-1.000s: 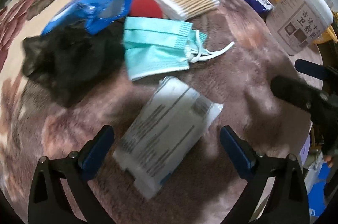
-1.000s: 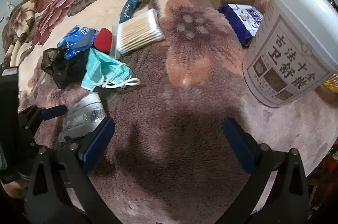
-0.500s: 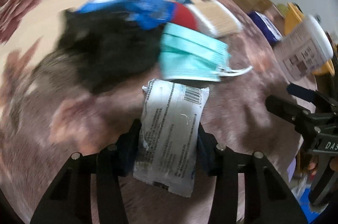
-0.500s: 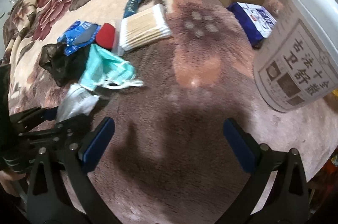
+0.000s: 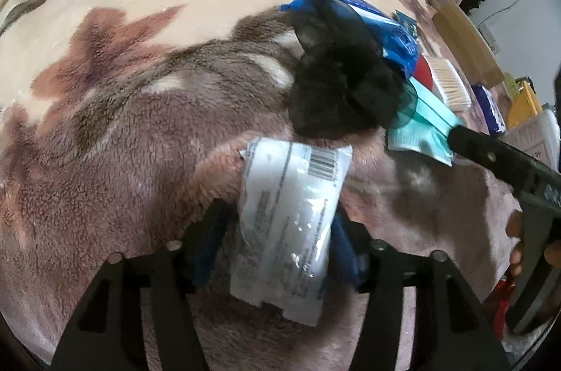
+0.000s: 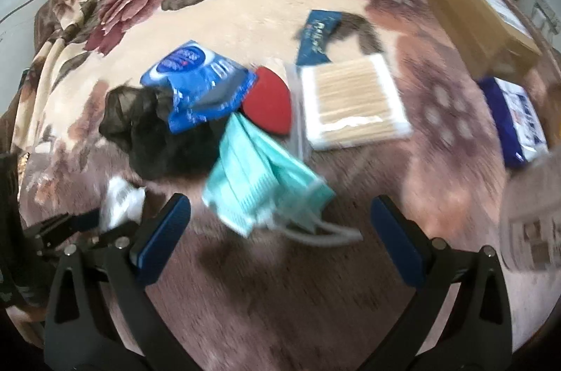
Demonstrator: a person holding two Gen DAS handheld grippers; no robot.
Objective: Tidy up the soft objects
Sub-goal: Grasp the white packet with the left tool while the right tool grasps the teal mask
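A white plastic-wrapped packet [image 5: 291, 181] stands between the fingers of my left gripper [image 5: 279, 217], whose pads still press its sides while the jaws are opening. It also shows at the left of the right wrist view as the packet [image 6: 121, 206]. A teal face mask [image 6: 259, 181] lies on the floral blanket [image 6: 210, 3] just ahead of my right gripper [image 6: 277, 213], which is open and holds nothing. Beside the mask is a crumpled black bag [image 6: 157, 139], partly under a blue wipes pack [image 6: 200, 83].
A red sponge [image 6: 268, 101], a pack of cotton swabs [image 6: 350, 101] and a blue sachet [image 6: 317, 34] lie behind the mask. A cardboard box [image 6: 473, 13], a blue tissue pack [image 6: 515, 122] and a blurred white canister [image 6: 533, 213] stand at the right.
My left gripper closed on the white packet and carried it left, rolling as it went. My right gripper moved left from the canister until the mask lay in front of its fingers.
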